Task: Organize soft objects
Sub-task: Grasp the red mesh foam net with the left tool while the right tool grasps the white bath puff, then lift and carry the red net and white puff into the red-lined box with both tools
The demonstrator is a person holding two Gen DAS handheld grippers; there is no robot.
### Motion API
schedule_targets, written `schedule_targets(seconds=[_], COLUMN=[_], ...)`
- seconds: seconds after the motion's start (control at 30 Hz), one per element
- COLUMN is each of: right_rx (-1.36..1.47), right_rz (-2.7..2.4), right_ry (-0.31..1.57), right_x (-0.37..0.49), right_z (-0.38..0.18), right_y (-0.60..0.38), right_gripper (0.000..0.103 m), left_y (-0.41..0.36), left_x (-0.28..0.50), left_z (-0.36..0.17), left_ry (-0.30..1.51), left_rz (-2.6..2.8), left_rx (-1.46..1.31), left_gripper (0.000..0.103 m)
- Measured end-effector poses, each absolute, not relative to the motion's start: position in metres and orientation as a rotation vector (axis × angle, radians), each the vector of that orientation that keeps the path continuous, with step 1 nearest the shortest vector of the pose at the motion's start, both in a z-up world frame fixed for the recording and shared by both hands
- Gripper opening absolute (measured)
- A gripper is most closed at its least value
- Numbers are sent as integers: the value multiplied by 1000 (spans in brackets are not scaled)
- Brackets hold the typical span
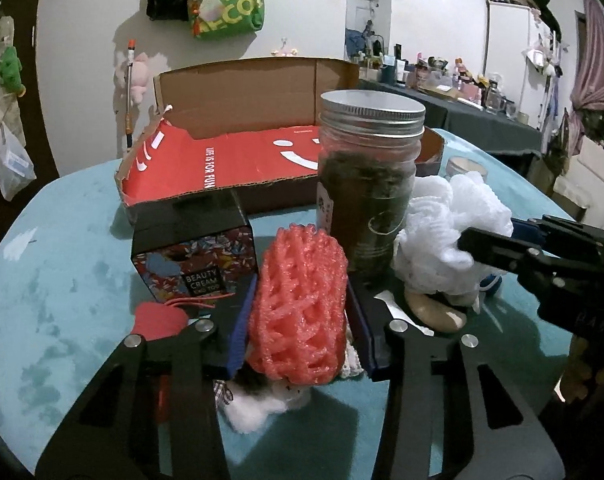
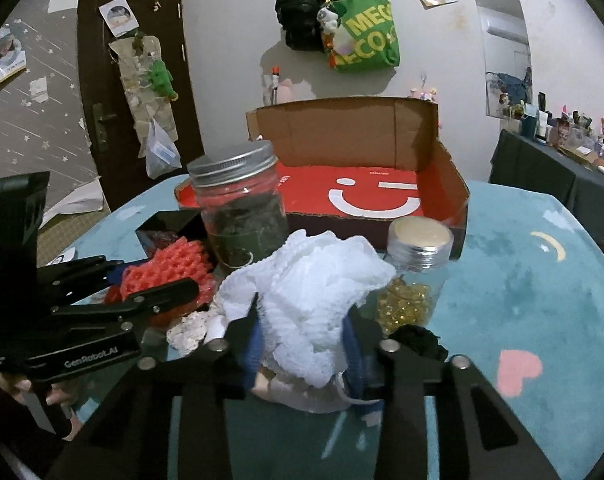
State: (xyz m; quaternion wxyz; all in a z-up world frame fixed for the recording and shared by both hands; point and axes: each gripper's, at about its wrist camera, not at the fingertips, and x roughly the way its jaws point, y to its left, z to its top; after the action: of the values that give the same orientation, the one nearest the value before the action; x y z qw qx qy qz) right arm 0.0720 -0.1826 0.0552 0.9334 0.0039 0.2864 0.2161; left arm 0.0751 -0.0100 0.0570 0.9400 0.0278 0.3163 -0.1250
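Gripping from both sides, the left gripper (image 1: 298,312) has its blue-padded fingers pressed against a pink foam net (image 1: 300,300), narrowed to a fraction of its widest spread. The net stands upright between the pads, bulging above them. Under and behind it, close to the gripper's body, lies a white fluffy scrap (image 1: 254,404). Just beyond the left finger sits a dark flowered box (image 1: 198,264) marked as beauty cream, with a red ball of yarn (image 1: 158,318) in front of that box. Straight ahead past the net stands a glass jar (image 1: 367,184) with a metal lid and dark green contents.

The right gripper (image 2: 302,340) is likewise closed down on a white mesh puff (image 2: 305,300), which fills the gap between its blue pads and spills over both. Below the puff, near the gripper's body, a pale beige thing (image 2: 278,392) shows, too hidden to name. Just past the right finger stands a smaller jar (image 2: 413,272) of yellow capsules, and a black scrap (image 2: 419,340) lies beside that finger. To the left of the gripper, a small cream lacy piece (image 2: 188,330) rests on the teal tablecloth (image 2: 521,272).

Farther ahead of both grippers lies an open cardboard box (image 2: 361,192) with a red floor and a white smile.
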Motion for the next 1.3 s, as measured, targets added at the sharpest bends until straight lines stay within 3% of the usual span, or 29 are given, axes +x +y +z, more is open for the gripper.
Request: schedule_targets(seconds=[0.23, 0.8, 1.3], right_rx=[17, 26, -35], right_rz=[426, 408, 440], right_ry=[549, 406, 348], right_x=[60, 34, 84], right_z=[65, 121, 172], right_y=[-187, -211, -219], right_gripper=[25, 24, 24], left_y=[-9, 1, 13], left_x=[66, 41, 92], left_z=[66, 120, 165], left_ry=[631, 509, 502], left_rz=[-270, -274, -320], left_rx=[49, 78, 126], left_gripper=[39, 39, 39])
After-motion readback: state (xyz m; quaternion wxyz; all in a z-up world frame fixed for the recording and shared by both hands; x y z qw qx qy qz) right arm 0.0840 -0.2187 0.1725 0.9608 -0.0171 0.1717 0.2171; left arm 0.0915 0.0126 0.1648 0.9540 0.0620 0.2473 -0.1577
